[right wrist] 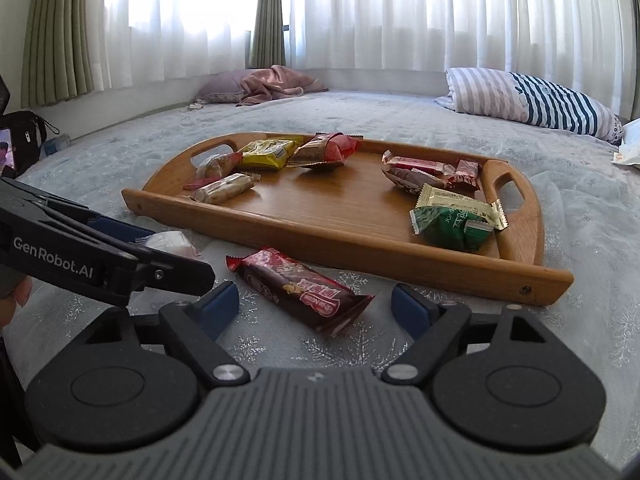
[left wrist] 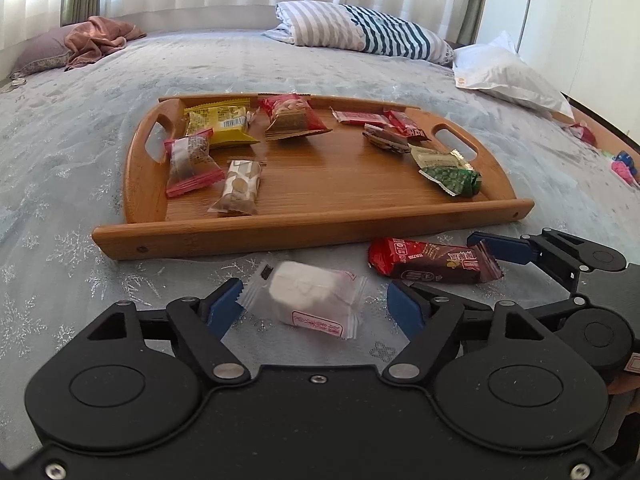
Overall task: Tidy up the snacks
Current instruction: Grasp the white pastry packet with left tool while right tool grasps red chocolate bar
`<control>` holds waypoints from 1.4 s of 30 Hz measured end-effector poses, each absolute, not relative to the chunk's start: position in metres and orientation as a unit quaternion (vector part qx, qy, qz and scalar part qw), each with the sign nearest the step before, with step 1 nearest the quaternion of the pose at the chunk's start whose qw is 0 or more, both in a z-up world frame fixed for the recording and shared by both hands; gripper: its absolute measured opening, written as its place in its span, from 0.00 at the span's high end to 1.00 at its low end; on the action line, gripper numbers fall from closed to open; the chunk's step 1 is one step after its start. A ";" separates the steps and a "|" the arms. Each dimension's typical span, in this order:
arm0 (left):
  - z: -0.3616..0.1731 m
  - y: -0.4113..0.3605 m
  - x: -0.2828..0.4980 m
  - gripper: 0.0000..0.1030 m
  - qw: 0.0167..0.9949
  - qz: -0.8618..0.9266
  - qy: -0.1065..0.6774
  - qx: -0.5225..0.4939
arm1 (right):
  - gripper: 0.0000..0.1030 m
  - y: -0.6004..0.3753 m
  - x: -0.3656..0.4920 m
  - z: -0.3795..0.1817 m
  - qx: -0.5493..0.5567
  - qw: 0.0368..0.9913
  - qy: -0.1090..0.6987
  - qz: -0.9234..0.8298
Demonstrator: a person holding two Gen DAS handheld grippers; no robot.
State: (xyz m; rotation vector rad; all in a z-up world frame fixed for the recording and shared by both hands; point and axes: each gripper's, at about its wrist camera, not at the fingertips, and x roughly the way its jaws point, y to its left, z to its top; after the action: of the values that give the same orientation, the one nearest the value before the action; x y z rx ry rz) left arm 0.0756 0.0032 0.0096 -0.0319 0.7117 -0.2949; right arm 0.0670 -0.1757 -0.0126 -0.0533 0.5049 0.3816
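A wooden tray (left wrist: pixel 240 236) lies on the bed and holds several wrapped snacks, among them a yellow pack (left wrist: pixel 224 124) and a green pack (left wrist: pixel 452 178). In front of it on the bedspread lie a white snack in clear wrap (left wrist: pixel 308 300) and a red-brown bar (left wrist: pixel 428 264). My left gripper (left wrist: pixel 316 306) is open with its blue pads on either side of the white snack; the left pad is at the wrapper's edge. My right gripper (right wrist: pixel 316 306) is open astride the red-brown bar (right wrist: pixel 300 288), pads apart from it.
A striped pillow (left wrist: pixel 368 32) and a white bag (left wrist: pixel 504 72) lie at the far right of the bed, with a pink cloth (left wrist: pixel 100 38) far left. Small colourful items (left wrist: pixel 624 164) sit near the right edge. A black bag (right wrist: pixel 24 136) stands beside the bed.
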 end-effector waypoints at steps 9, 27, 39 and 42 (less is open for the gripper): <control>0.011 0.008 0.076 0.42 0.928 -0.132 0.346 -0.031 | 0.40 -0.183 0.063 -0.014 -0.007 0.954 0.233 0.188; 0.018 0.004 0.069 0.61 0.937 -0.072 0.338 -0.040 | 0.67 -0.182 0.038 -0.001 -0.016 0.956 0.217 0.195; 0.025 0.009 0.058 0.61 0.941 -0.068 0.329 -0.037 | 0.68 -0.187 0.018 0.006 0.006 0.959 0.236 0.158; 0.023 0.009 0.058 0.61 0.941 -0.067 0.331 -0.038 | 0.66 -0.187 0.013 0.002 0.002 0.956 0.242 0.164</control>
State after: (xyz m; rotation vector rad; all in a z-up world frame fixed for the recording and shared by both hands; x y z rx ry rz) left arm 0.0579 0.0090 0.0234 -0.0775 0.6751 -0.1376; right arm 0.0128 -0.1868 0.0019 0.0048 0.4910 0.3332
